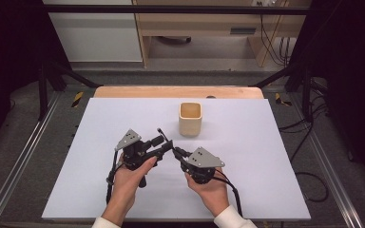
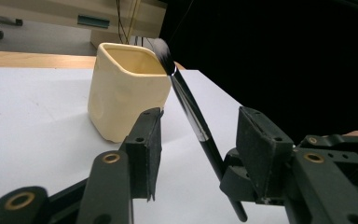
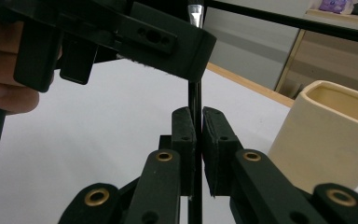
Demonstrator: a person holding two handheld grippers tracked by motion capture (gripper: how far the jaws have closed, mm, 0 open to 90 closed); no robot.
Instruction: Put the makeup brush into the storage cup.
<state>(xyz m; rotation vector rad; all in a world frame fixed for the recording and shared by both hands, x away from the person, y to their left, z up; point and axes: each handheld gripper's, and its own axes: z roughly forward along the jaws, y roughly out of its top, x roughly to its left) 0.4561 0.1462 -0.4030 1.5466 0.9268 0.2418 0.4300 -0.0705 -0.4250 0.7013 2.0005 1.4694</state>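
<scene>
Right gripper [image 3: 198, 126]: its two black pads are pressed together on the thin black handle of the brush [image 3: 195, 100], which rises straight up between them in the right gripper view.
Right fingers [image 3: 184, 140]: narrow, clamped flat on either side of the handle, with no gap to it.
Left gripper [image 2: 198, 140]: its jaws stand partly apart, one on each side of the brush [image 2: 191, 112]; the handle runs slanting through the gap and neither pad presses on it in the left gripper view.
Left fingers [image 2: 144, 149]: the brush sits nearer the right-hand pad than the left-hand one, and just in front of both.
Brush tip: the dark bristles point up and away from the left fingers, ending in front of the cup's rim in that view; whether they touch the rim cannot be told.
Brush in the high view: a thin dark stick [image 1: 164, 137] rising where the left gripper [image 1: 164, 148] and right gripper [image 1: 176, 153] meet nose to nose.
Cup [image 1: 190, 118]: a cream square-mouthed cup standing upright, beyond both sets of fingertips and clear of them.
Cup from the right fingers: off to their right, near [image 3: 328, 135].
Table [image 1: 266, 156]: a white sheet lying under both grippers.
Hands: one hand wraps each gripper from below in the high view.
</scene>
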